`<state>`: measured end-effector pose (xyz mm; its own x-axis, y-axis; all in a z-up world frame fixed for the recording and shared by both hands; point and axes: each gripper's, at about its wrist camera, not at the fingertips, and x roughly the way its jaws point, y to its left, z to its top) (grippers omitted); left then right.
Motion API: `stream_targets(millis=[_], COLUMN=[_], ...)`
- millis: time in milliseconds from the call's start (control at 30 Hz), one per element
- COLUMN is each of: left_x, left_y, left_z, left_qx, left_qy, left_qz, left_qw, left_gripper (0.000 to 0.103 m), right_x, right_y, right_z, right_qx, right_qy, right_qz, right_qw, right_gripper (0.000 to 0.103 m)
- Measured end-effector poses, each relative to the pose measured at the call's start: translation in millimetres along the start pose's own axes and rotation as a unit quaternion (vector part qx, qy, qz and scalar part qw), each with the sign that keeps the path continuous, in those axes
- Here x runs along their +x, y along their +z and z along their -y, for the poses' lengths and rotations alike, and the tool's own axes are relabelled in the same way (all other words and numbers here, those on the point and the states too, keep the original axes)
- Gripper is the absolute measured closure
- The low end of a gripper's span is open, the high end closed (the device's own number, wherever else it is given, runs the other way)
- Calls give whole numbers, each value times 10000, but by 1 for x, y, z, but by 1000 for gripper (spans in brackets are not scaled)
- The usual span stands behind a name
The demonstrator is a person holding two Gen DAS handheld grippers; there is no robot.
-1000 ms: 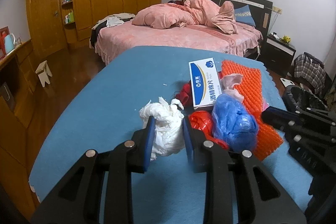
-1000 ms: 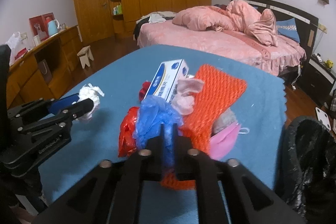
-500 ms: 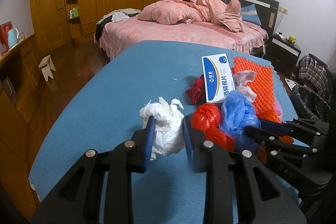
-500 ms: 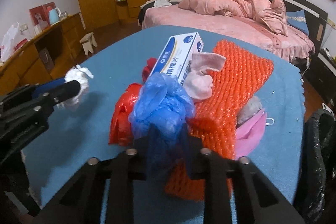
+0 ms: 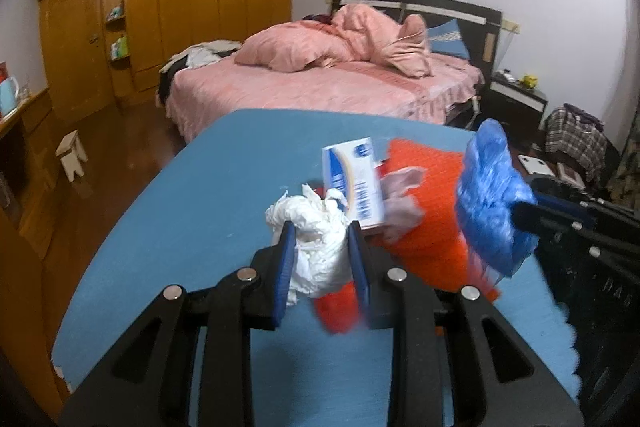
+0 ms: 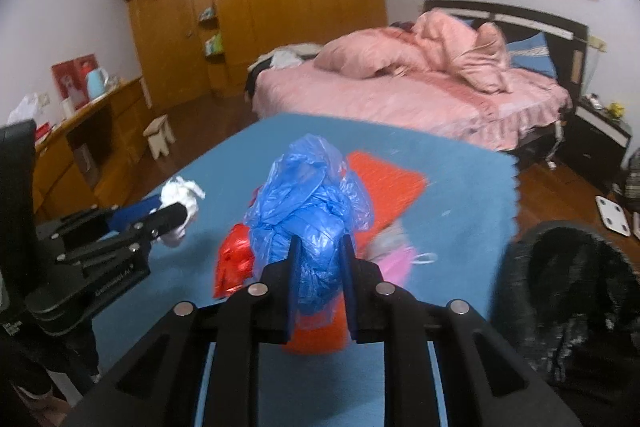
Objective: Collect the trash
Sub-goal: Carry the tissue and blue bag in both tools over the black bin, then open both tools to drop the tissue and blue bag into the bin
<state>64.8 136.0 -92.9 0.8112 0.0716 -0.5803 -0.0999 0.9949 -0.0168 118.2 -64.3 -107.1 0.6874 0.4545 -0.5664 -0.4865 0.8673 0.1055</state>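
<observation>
On the left, the left gripper (image 5: 322,259) is clamped on a crumpled white tissue wad (image 5: 316,239), held just above the blue table cloth (image 5: 192,211). To its right, the right gripper (image 6: 320,277) pinches a bunched blue plastic bag (image 6: 308,211), lifted clear of the orange mesh mat (image 6: 384,183). The black-lined trash bin (image 6: 572,291) waits at far right; I'd carry both over its mouth, keeping the squeeze firm, and release only once inside.

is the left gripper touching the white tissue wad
Touching. In the left wrist view both blue pads of the left gripper press into the sides of the white tissue wad, with no gap on either side.
</observation>
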Motion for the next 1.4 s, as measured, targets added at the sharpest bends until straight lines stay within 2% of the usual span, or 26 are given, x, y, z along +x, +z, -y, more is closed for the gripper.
stream_targets(millis=[200,400,633,833,933,1000,1033,1067,1133,1267,1367,1400], left_x=[-3,3,20,39,44,47,49,50,51,47,43,41], left_y=[12,19,23,22,20,18,17,17,15,14,14,15], left_z=[49,110,191,257,280,291,295,296,294,269,238,230], left_qx=[232,541,827,1033,1129,1199,1237,1262,1259,1164,1071,1052], left_qy=[-506,-1133,-1983,-2516,-2710,-2830,-2865,-2860,-2847,-2572,-2237,-2137], left_qz=[113,145,55,-34,-65,-88,-100,-103,-101,25,139,159], left_qw=[9984,9920,9766,9623,9559,9516,9500,9498,9503,9593,9687,9711], left_gripper=[77,77,77,76,71,58,52,47,43,30,20,19], right_x=[-38,-63,-87,-106,-115,-119,-121,-123,-125,-125,-120,-118], right_y=[0,-12,-41,-60,-70,-73,-74,-76,-77,-75,-68,-64], right_z=[48,105,173,211,224,230,234,236,238,231,221,215], right_qx=[331,712,1202,1496,1613,1681,1716,1734,1764,1739,1668,1642], right_qy=[-590,-1227,-1941,-2405,-2602,-2709,-2751,-2803,-2874,-2902,-2827,-2782], right_qz=[201,206,83,19,-16,-29,-28,-23,9,91,193,232], right_qw=[9975,9897,9736,9591,9520,9478,9460,9441,9414,9410,9444,9461], right_gripper=[84,84,84,84,79,77,71,62,48,19,7,6])
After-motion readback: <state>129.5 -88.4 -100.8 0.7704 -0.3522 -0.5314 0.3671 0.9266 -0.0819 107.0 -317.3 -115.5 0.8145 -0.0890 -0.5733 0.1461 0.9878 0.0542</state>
